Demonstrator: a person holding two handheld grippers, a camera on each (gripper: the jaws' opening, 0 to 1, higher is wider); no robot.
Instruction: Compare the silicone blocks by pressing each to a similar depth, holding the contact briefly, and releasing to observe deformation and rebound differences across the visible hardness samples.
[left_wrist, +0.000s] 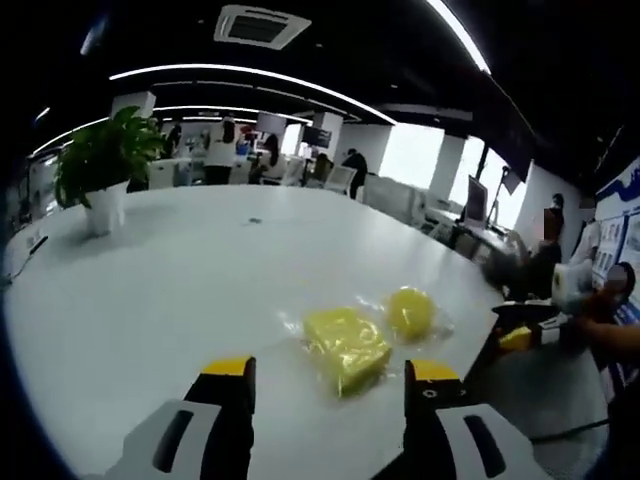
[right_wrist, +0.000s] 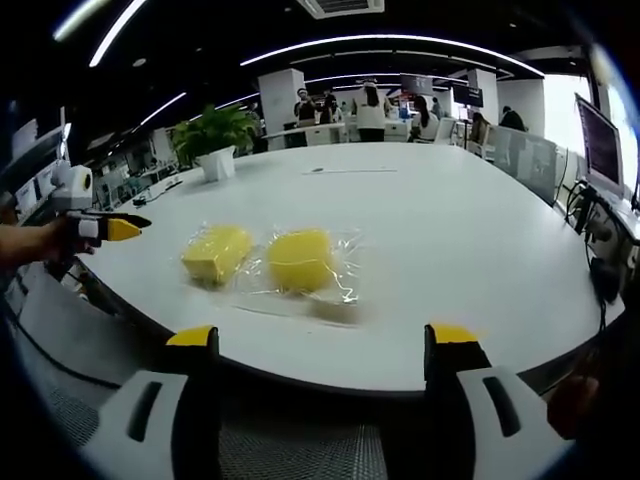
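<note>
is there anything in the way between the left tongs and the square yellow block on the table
Nothing visible. The left tongs are open just short of the square yellow block, with bare white table between them. The round yellow block lies beyond it, to the side.

Open left claw (left_wrist: 330, 385) near yellow blocks (left_wrist: 345, 345)

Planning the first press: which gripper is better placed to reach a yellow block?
Left, probably. Its open fingers sit over the table, right before the square block. The right gripper hangs off the table edge, farther from both blocks.
</note>
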